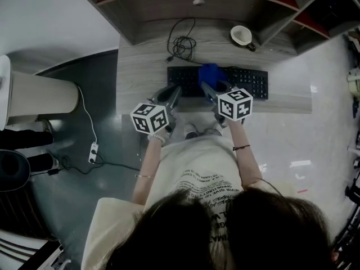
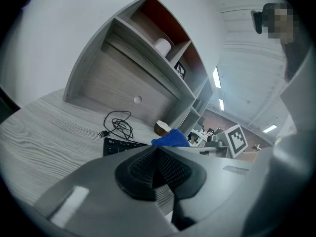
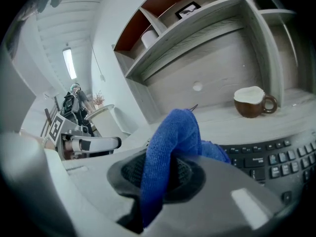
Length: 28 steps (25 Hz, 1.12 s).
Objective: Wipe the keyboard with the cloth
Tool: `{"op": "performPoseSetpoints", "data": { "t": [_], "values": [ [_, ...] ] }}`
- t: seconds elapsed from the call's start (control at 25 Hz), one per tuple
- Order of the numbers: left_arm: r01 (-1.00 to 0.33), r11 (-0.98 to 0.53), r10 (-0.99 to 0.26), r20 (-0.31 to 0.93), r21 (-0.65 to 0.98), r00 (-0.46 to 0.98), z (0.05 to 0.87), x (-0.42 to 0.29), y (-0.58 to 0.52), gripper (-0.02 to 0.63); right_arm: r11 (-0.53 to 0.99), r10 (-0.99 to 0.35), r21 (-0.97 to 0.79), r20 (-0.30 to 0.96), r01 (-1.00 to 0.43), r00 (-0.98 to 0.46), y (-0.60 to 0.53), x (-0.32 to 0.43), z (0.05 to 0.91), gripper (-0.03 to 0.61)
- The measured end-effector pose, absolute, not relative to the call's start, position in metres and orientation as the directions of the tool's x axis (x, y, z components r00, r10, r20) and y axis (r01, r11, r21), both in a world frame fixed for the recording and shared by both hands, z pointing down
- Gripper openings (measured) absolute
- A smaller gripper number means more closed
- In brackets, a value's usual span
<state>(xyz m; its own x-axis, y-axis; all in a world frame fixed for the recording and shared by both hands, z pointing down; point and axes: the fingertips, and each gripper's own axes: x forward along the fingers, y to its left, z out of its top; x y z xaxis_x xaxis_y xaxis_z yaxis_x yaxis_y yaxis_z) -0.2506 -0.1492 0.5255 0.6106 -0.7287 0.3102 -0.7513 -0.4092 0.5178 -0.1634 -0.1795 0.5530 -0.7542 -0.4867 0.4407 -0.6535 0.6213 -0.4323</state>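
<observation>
Head view. Wooden desk (image 1: 140, 66) under a shelf unit. Black keyboard (image 1: 247, 82) lies flat near the front edge. Blue cloth (image 1: 210, 72) sits on the keyboard's middle keys. Left gripper (image 1: 173, 91) is held over the desk edge at the keyboard's left end. Right gripper (image 1: 207, 86) is at the cloth, tips touching it. Coiled black cable (image 1: 183, 46) lies behind the keyboard; a cup (image 1: 242, 35) stands to the back right. A power strip (image 1: 93, 149) is on the floor at left.

Left gripper view. Left gripper (image 2: 157, 158): ribbed pads pressed together, nothing between them. Beyond it are the keyboard (image 2: 121, 145), the cable (image 2: 118, 125), the cup (image 2: 161, 128) and the cloth (image 2: 170, 139), bunched up on the keys. The right gripper's marker cube (image 2: 237, 138) shows just beside the cloth. A white roll (image 2: 162, 46) stands in an upper shelf compartment.

Right gripper view. Right gripper (image 3: 159, 179): jaws clamped on the cloth (image 3: 170, 142), a fold of which rises above the pads, with the rest trailing down onto the keyboard (image 3: 271, 159). The cup (image 3: 252, 102) stands on the desk behind the keys. The left gripper (image 3: 91, 143) is visible to the side, apart from the cloth.
</observation>
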Motion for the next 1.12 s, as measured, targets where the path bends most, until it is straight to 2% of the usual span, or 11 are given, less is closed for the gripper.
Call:
{"op": "performPoseSetpoints", "data": {
  "t": [1.12],
  "values": [
    [-0.843,-0.199,-0.844,0.35,0.5,0.407,0.522,-0.284,-0.14,-0.012,0.741,-0.223,-0.517,0.413,-0.429,-0.883,-0.175,-0.223,0.55,0.058]
  ]
}}
